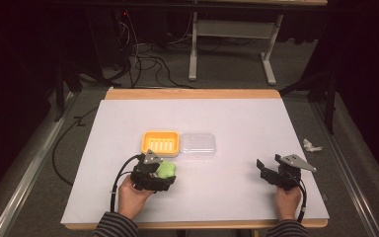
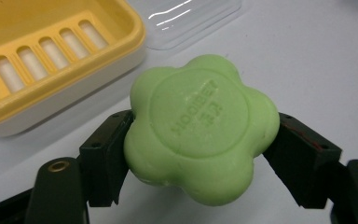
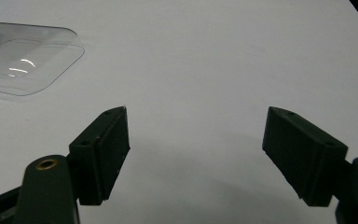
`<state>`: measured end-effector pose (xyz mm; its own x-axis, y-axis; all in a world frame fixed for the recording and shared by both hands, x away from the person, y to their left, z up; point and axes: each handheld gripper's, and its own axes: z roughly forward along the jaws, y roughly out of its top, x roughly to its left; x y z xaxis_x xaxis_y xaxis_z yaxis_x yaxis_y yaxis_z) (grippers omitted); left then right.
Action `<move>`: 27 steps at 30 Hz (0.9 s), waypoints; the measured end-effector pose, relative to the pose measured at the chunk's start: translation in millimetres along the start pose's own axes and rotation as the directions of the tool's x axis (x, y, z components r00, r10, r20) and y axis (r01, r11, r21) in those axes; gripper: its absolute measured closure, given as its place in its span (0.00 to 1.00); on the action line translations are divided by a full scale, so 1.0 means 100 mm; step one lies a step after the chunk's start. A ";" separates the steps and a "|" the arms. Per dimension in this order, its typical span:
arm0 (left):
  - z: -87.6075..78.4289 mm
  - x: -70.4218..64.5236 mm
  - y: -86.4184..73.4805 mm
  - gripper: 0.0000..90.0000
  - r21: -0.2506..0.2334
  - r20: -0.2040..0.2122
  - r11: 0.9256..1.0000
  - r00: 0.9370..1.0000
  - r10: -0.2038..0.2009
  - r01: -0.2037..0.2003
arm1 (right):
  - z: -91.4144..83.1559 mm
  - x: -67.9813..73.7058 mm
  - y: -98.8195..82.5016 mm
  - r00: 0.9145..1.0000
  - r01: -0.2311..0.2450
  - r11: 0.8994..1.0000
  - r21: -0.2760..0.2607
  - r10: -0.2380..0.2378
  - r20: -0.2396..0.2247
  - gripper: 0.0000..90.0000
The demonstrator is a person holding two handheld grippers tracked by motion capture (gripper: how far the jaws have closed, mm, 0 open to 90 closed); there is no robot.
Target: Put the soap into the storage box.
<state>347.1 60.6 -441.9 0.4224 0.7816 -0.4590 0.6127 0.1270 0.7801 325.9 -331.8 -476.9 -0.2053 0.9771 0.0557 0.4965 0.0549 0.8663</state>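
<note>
The green soap (image 2: 200, 128) sits clamped in your left tongs (image 2: 200, 158), just off the surface beside the yellow dish (image 2: 121, 28). Keep it level and centre it over the slots. Your right tongs (image 3: 196, 154) stand apart, empty.

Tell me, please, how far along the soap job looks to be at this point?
Done: the clear lid is off, lying beside the open yellow soap dish. In hand: the left gripper clamps the green flower-shaped soap near the dish. Probably left: setting the soap in the dish and closing it. The right gripper is open, holding nothing.
</note>
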 end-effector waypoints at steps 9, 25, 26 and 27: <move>0.00 0.07 0.19 0.30 -0.036 -0.012 0.999 1.000 -0.018 0.018 | 0.00 0.00 0.00 1.000 0.001 1.000 0.000 -0.001 0.000 0.26; 0.09 0.19 0.48 0.30 -0.065 -0.054 0.998 0.998 -0.020 0.017 | 0.00 0.00 0.00 1.000 0.002 1.000 -0.001 -0.002 -0.001 0.26; 0.11 0.20 0.49 0.30 -0.068 -0.058 0.998 0.998 -0.021 0.017 | 0.00 0.00 0.00 1.000 -0.001 1.000 0.002 0.001 -0.001 0.26; 0.12 0.21 0.51 0.30 -0.069 -0.061 0.997 0.998 -0.023 0.019 | 0.00 0.00 0.00 1.000 -0.001 1.000 0.002 0.001 -0.001 0.26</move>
<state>395.0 75.8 -417.1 0.3669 0.8140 -0.4504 0.5731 0.1836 0.7987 326.1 -331.8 -476.9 -0.2054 0.9770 0.0575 0.4986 0.0539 0.8652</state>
